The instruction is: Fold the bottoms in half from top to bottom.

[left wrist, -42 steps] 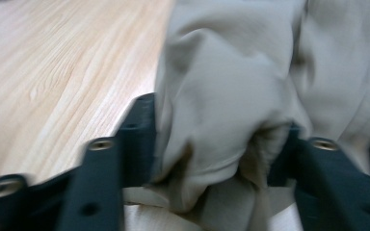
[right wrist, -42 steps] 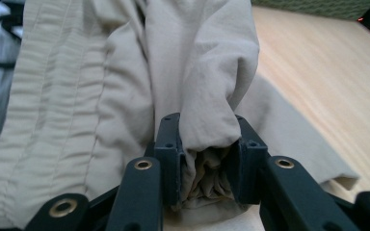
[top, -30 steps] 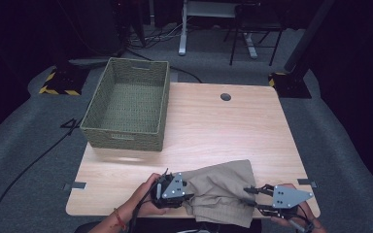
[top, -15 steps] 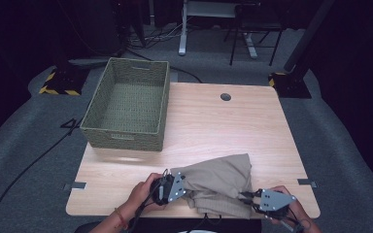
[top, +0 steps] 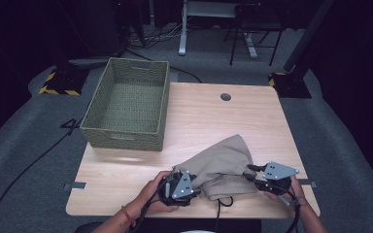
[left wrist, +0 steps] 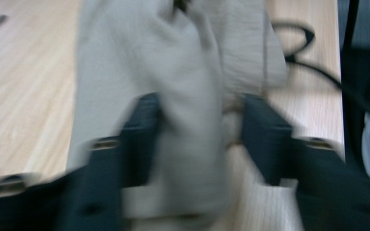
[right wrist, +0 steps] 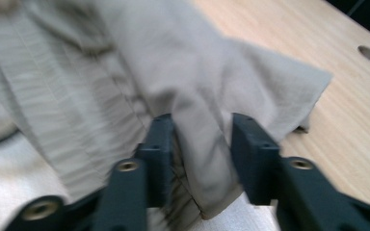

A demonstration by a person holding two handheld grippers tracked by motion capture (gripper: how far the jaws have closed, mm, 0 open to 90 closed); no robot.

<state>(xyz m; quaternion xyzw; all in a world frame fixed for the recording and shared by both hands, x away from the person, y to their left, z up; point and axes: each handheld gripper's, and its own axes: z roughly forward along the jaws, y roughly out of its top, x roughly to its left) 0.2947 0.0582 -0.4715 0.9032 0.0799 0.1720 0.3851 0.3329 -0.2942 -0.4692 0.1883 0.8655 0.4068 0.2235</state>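
We see beige cloth point(top: 222, 166) bunched at desk point(top: 199, 116) near edge. Left tongs point(left wrist: 197, 130) apart, fold between jaws. Right tongs point(right wrist: 200, 139) apart, fold between jaws. Woven basket point(top: 128, 109) far left, well apart.

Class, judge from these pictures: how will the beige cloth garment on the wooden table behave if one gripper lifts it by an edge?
The beige cloth garment looks floppy: it lies creased and bunched, so it would probably drape and sag. Thin folds between the jaws suggest it is light.
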